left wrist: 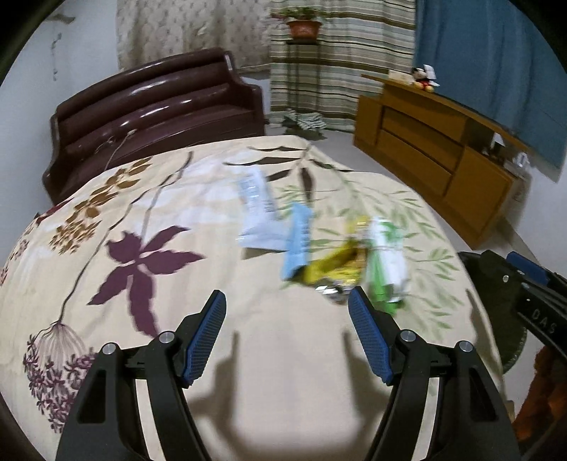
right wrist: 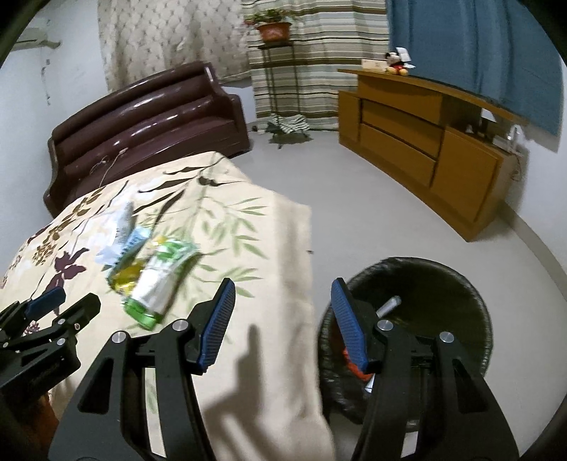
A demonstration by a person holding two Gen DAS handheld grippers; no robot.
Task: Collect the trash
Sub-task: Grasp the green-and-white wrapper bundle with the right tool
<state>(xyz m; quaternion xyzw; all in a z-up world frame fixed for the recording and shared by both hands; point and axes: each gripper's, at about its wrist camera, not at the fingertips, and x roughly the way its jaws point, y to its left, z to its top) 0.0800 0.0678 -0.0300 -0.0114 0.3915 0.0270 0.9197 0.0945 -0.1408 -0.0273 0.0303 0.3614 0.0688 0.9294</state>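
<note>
Several wrappers lie in a loose pile on the floral cloth (left wrist: 248,354): a white one (left wrist: 257,209), a light blue one (left wrist: 297,241), a yellow one (left wrist: 333,264) and a green-white one (left wrist: 386,262). My left gripper (left wrist: 287,306) is open and empty, just short of the pile. In the right wrist view the green-white wrapper (right wrist: 159,283) and yellow wrapper (right wrist: 129,273) lie to the left. My right gripper (right wrist: 283,294) is open and empty, over the cloth's edge next to a black bin (right wrist: 443,283) holding some trash.
A dark brown sofa (left wrist: 156,110) stands behind the cloth-covered surface. A wooden cabinet (right wrist: 418,142) stands along the right wall with a toy on top. A plant stand (right wrist: 274,32) is by the curtains. Grey floor (right wrist: 336,198) lies between them.
</note>
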